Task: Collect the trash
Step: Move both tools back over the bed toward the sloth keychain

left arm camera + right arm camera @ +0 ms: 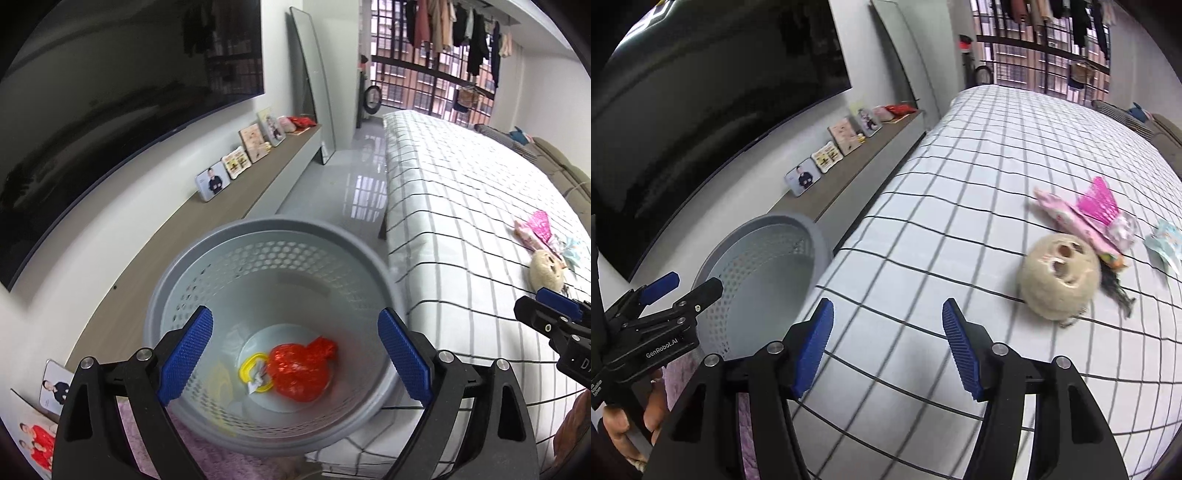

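Note:
A grey perforated bin (192, 284) stands beside the bed; it also shows in the right wrist view (820, 243). Inside lie a red crumpled bag (299, 373) and a yellow ring (246, 369). My left gripper (295, 354) is open and empty above the bin's mouth. My right gripper (886, 343) is open and empty over the checked bed (960, 166), short of a beige round ball of trash (1058, 282), a pink wrapper (1086, 214) and a pale blue wrapper (1165, 240). The same trash shows far right in the left wrist view (546, 273).
A low shelf (236, 206) with photo frames runs along the left wall under a large dark TV (110, 92). A mirror (314, 81) leans against the wall. A purple rug (221, 454) lies under the bin. The window grille with hanging clothes (443, 37) is at the back.

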